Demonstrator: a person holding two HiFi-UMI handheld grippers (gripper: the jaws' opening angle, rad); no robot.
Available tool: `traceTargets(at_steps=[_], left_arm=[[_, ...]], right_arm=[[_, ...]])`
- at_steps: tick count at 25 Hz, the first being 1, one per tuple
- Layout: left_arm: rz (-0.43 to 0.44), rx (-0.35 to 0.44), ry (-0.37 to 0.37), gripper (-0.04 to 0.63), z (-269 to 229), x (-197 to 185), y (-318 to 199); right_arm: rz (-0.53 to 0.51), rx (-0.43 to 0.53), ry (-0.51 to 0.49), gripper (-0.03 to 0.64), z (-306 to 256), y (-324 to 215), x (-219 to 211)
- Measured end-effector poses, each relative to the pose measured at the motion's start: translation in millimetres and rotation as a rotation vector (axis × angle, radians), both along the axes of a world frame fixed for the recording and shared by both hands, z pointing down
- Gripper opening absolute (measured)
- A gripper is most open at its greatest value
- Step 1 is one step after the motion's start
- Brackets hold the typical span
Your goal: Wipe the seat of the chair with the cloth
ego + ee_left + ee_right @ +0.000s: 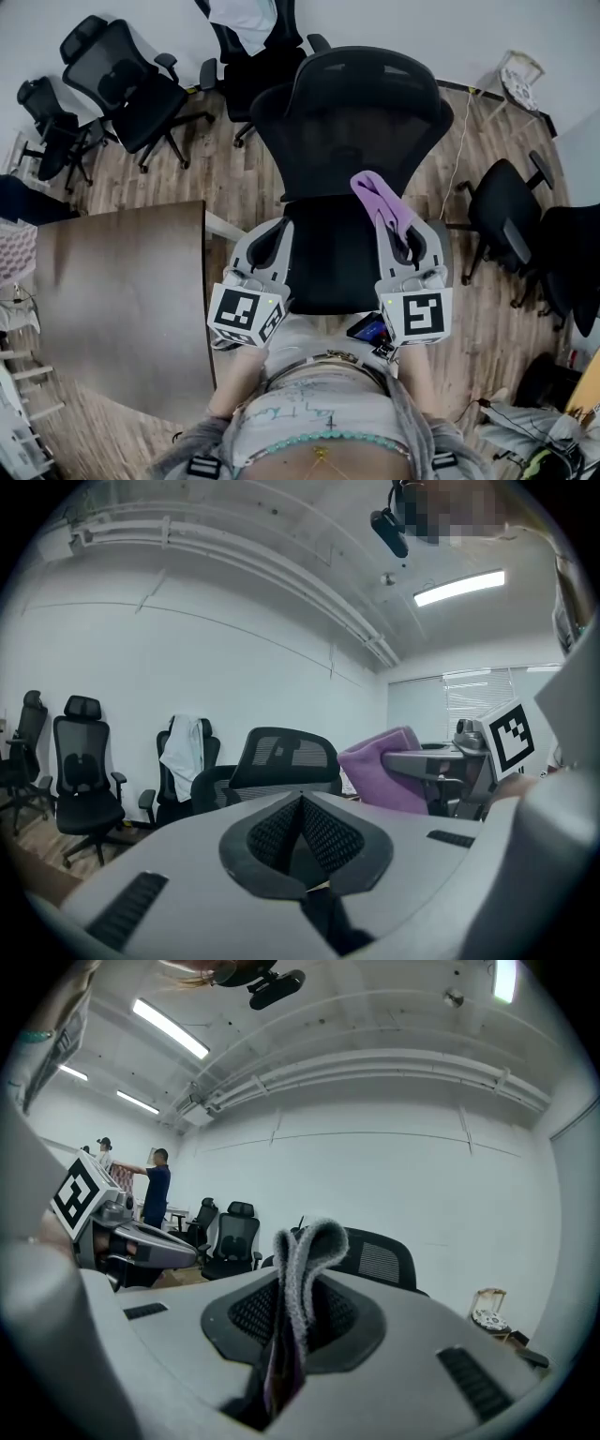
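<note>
A black mesh office chair stands in front of me, its seat (pixel 333 272) below and between my two grippers, its back (pixel 361 112) beyond. My right gripper (pixel 409 232) is shut on a folded purple cloth (pixel 379 201) that sticks out past its tips, above the seat's right side. In the right gripper view the cloth (pixel 305 1269) is pinched between the jaws. My left gripper (pixel 270 231) hovers at the seat's left edge, shut with nothing in it; its pads (pixel 323 832) meet. From the left gripper view, the cloth (pixel 380 766) shows to the right.
A brown table (pixel 122 300) stands close on the left. Several other black chairs (pixel 131 80) ring the room, one with a white garment (pixel 246 19), another at right (pixel 506 216). A white stool (pixel 516 80) is far right. People (pixel 155 1194) stand far off.
</note>
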State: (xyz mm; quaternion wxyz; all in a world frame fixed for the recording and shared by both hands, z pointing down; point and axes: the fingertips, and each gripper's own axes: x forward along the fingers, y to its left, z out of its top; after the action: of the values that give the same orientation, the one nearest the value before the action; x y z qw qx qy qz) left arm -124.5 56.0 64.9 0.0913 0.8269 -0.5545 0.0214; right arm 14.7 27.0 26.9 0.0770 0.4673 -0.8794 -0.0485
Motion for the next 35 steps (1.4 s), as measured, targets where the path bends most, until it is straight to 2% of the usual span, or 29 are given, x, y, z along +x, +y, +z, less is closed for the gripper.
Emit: traceTargets(at_steps=[4, 10, 13, 19, 23, 29, 35], left_arm=[[0.021, -0.008, 0.007, 0.002, 12, -23, -5], [-0.001, -0.033, 0.000, 0.002, 32, -49, -21], [-0.031, -0.054, -0.005, 0.002, 45, -51, -30], [-0.097, -0.102, 0.016, 0.003, 65, -38, -38], [-0.107, -0.129, 0.015, 0.002, 78, -20, -39], [-0.110, -0.141, -0.012, 0.003, 88, -3, -49], [-0.092, -0.132, -0.081, 0.002, 100, 3, -56]], right_arm=[[0.019, -0.017, -0.006, 0.052, 9, -2, -26], [-0.007, -0.041, 0.084, 0.052, 32, -14, -38], [-0.019, -0.066, 0.052, 0.052, 39, -27, -43], [-0.096, -0.116, 0.034, 0.052, 59, -52, -42], [-0.129, -0.135, 0.028, 0.052, 71, -62, -33], [-0.170, -0.159, 0.016, 0.052, 85, -72, -27], [-0.187, -0.178, 0.003, 0.052, 101, -82, -25]])
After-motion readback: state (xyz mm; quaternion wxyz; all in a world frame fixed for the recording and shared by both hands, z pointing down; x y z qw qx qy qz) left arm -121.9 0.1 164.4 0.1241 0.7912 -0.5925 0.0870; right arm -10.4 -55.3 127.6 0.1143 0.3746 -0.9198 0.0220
